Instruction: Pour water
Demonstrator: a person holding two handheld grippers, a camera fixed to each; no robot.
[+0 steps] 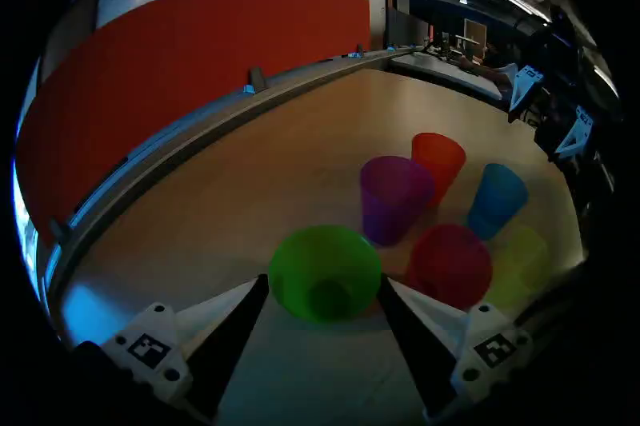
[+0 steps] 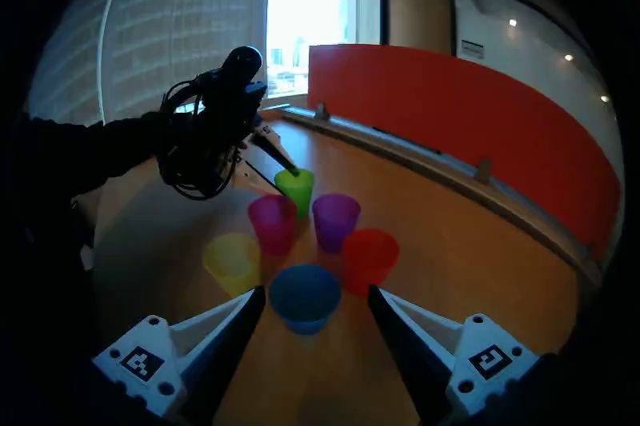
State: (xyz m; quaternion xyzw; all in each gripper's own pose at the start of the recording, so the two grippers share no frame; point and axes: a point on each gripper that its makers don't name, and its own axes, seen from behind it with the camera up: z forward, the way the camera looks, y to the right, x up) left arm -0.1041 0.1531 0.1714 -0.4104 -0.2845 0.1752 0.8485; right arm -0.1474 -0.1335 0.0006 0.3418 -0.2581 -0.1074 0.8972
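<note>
Right gripper (image 2: 316, 290): claw wide apart, holding nothing. Blue cup (image 2: 305, 296) stands between the fingers, with a gap showing on its right side. Landmark = purple cup (image 2: 334, 220), upright mid-cluster on the wood table (image 2: 448, 266).

In right gripper view:
- Blue cup is nearer than purple cup.
- Orange cup (image 2: 370, 258) is just beside purple cup, right and slightly nearer.
- Magenta cup (image 2: 273, 222) is just beside purple cup on the left.
- Yellow cup (image 2: 232, 260) is past magenta, away from purple cup.
- Green cup (image 2: 296, 189) is just behind purple cup, to its left.

Left gripper (image 1: 322, 282) is at green cup. In left gripper view its fingers are spread wide and the cup fills the gap, sides against both tips; can't tell if they squeeze.

In right gripper view it angles down onto the cup from behind, held from a dark sleeve (image 2: 96, 150), black cable (image 2: 188, 174) looped under it. Far behind purple cup: red partition (image 2: 480, 118) along the table edge, bright window (image 2: 312, 22).
</note>
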